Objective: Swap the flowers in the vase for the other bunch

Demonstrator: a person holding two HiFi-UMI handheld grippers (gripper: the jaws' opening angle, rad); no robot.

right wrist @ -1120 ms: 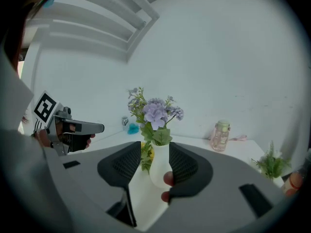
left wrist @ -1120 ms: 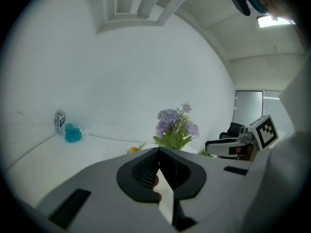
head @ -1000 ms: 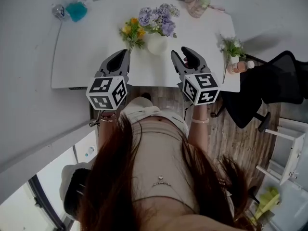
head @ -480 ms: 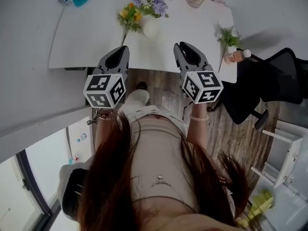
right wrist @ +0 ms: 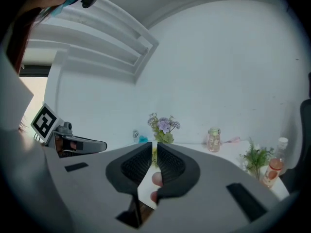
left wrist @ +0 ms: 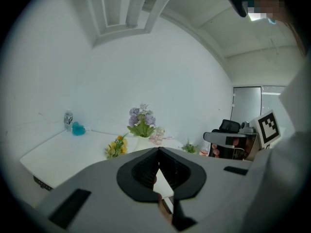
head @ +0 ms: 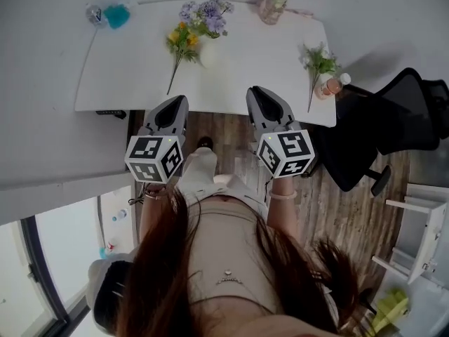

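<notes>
A white vase [left wrist: 142, 141] with purple flowers [head: 204, 14] stands at the back of the white table [head: 133, 69]. A yellow bunch [head: 180, 43] lies on the tabletop just left of it, stem toward the near edge. My left gripper [head: 179, 100] is shut and empty. It hangs in front of the table's near edge, apart from both bunches. My right gripper [head: 255, 91] is level with it to the right. Its jaws have just been closing with nothing between them and now stand together. Purple flowers [right wrist: 164, 125] show far beyond its tips.
A green sprig [head: 318, 61] and a pink-capped bottle [head: 334, 85] sit at the table's right end. A glass jar [head: 272, 7] stands at the back, and a teal object [head: 116, 14] and a small bottle [head: 93, 12] at the back left. A black chair [head: 393, 125] is right of the table.
Both grippers have drawn back from the table toward the person and now hang past its near edge. The right jaws have gone from apart to together. The flowers have not moved.
</notes>
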